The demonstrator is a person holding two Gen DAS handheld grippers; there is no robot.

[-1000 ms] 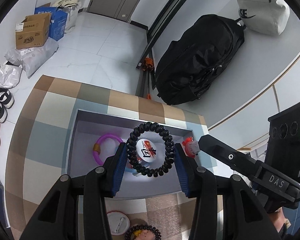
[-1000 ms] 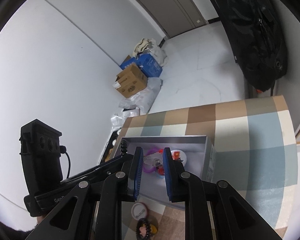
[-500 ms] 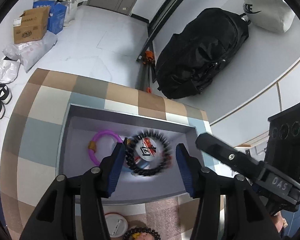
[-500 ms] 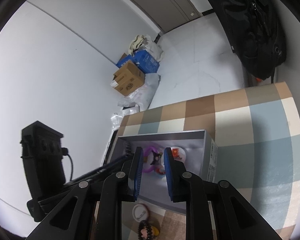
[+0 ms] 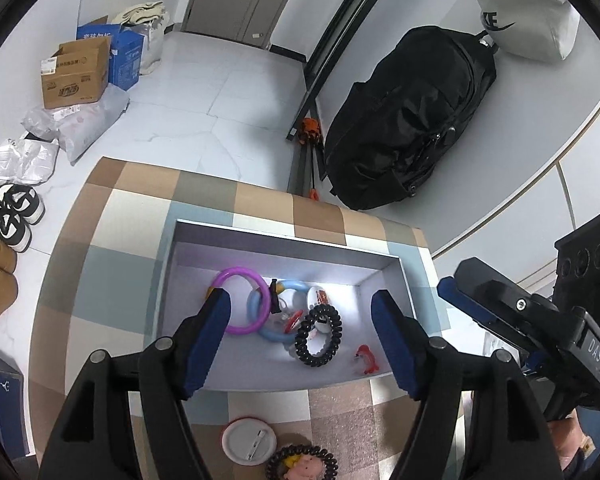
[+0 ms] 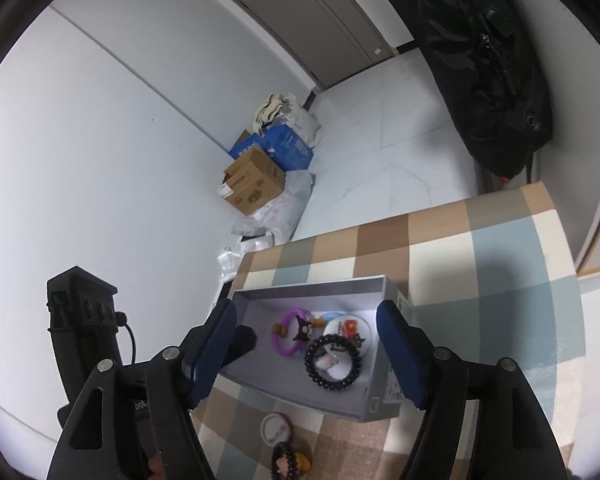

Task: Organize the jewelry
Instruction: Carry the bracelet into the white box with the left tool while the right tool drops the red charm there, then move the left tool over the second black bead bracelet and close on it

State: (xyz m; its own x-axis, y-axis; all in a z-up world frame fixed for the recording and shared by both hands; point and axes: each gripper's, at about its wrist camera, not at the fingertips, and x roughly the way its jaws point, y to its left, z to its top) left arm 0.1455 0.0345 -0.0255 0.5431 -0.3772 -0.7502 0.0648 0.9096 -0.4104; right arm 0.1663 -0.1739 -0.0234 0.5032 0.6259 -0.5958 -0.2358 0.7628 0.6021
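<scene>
A grey open box (image 5: pixel 284 240) stands on the checked table. A black bead bracelet (image 5: pixel 318 336) lies loose on its floor, beside a purple ring (image 5: pixel 244 304), a blue ring (image 5: pixel 268 334), a round badge (image 5: pixel 318 298) and a small red clip (image 5: pixel 366 356). My left gripper (image 5: pixel 300 308) hovers over the box, its jaws opening, with nothing pressed between the pads. My right gripper (image 6: pixel 306 316) hangs over the same box (image 6: pixel 312 288), its jaws also opening and free of the bracelet (image 6: pixel 332 362) below them.
In front of the box, on the cloth, lie a white round badge (image 5: pixel 249 442) and a bead bracelet with a doll charm (image 5: pixel 302 464). On the floor beyond the table are a black backpack (image 5: pixel 404 128), cardboard boxes (image 5: pixel 76 76) and shoes (image 5: pixel 12 216).
The left jaws let go of the black bracelet, which dropped onto the box floor. The right jaws went from nearly closed to wide, and the red clip now lies in the box.
</scene>
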